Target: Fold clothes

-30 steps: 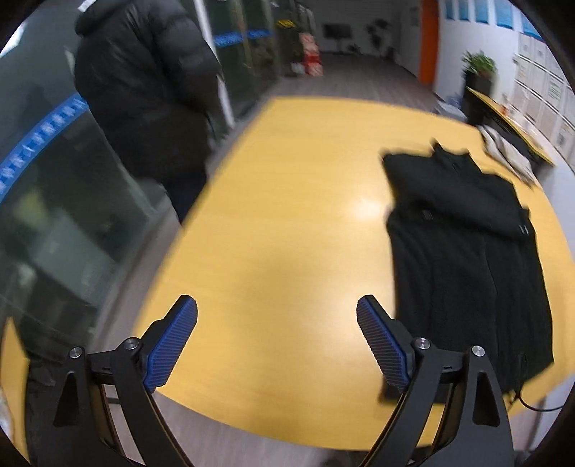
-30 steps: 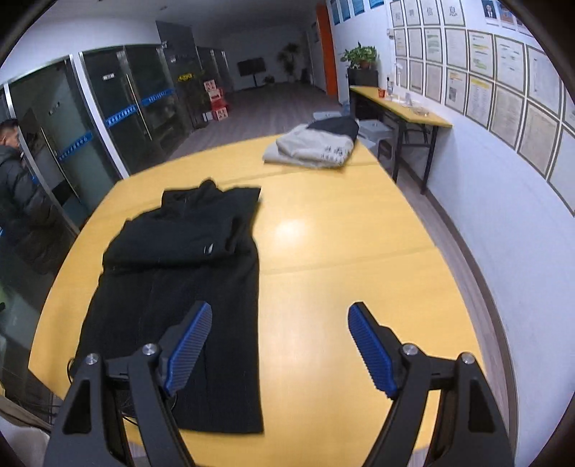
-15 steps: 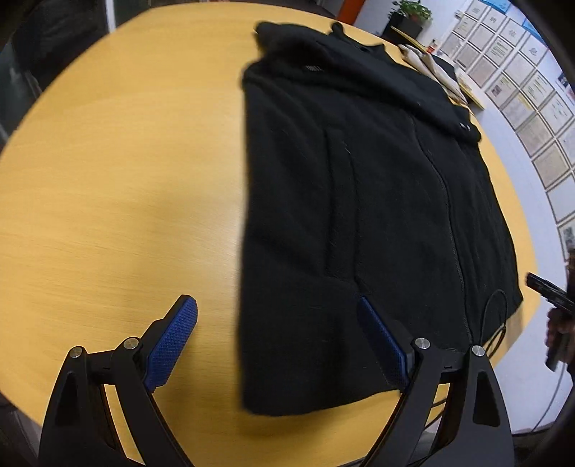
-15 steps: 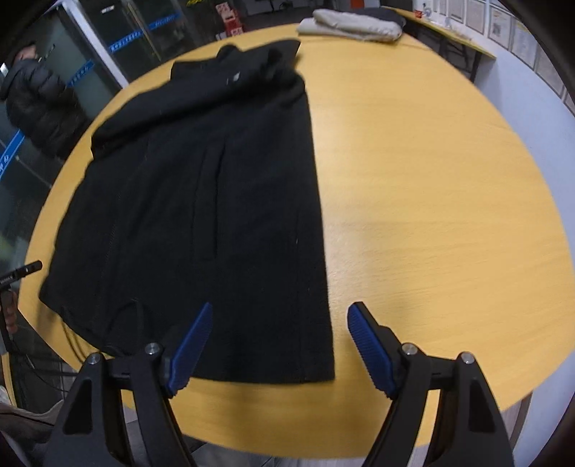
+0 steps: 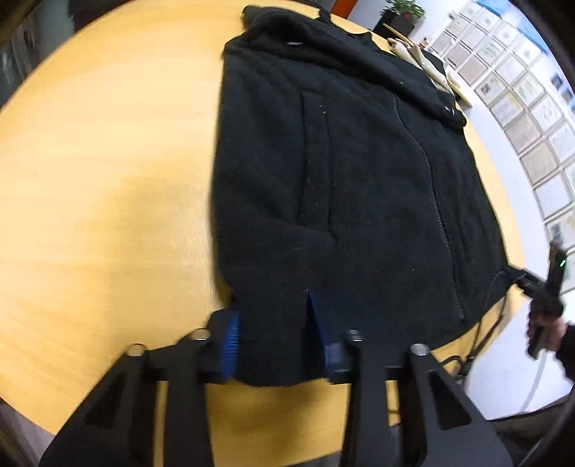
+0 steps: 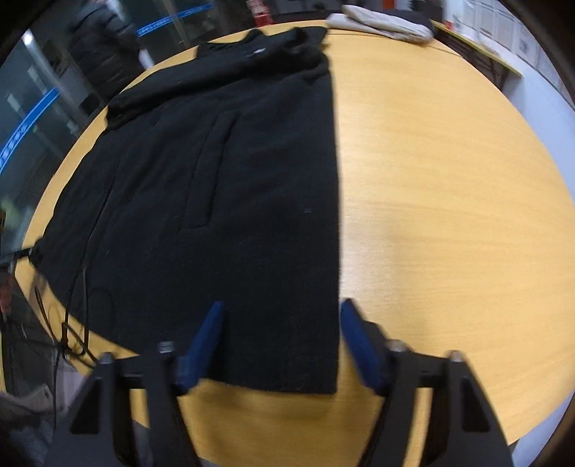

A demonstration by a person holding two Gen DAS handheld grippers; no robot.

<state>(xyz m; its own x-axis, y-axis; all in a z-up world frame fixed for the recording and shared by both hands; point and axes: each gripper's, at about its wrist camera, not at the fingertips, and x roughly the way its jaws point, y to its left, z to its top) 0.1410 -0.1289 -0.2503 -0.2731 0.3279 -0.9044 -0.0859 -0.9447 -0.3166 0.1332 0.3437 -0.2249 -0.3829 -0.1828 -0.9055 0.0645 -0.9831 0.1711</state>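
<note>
One black jacket (image 5: 341,172) lies lengthwise, collar pointing away.

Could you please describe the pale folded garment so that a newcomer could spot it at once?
Start at the yellow table and look past the collar of the black jacket to the far edge. The pale folded garment lies there, the only light-coloured cloth.

A black fleece jacket (image 5: 341,172) lies on a yellow wood-grain table (image 5: 100,172).

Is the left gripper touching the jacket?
Touching. The left wrist view shows the left gripper's blue pads pressed against the jacket's hem corner, fabric bunched between them.
</note>
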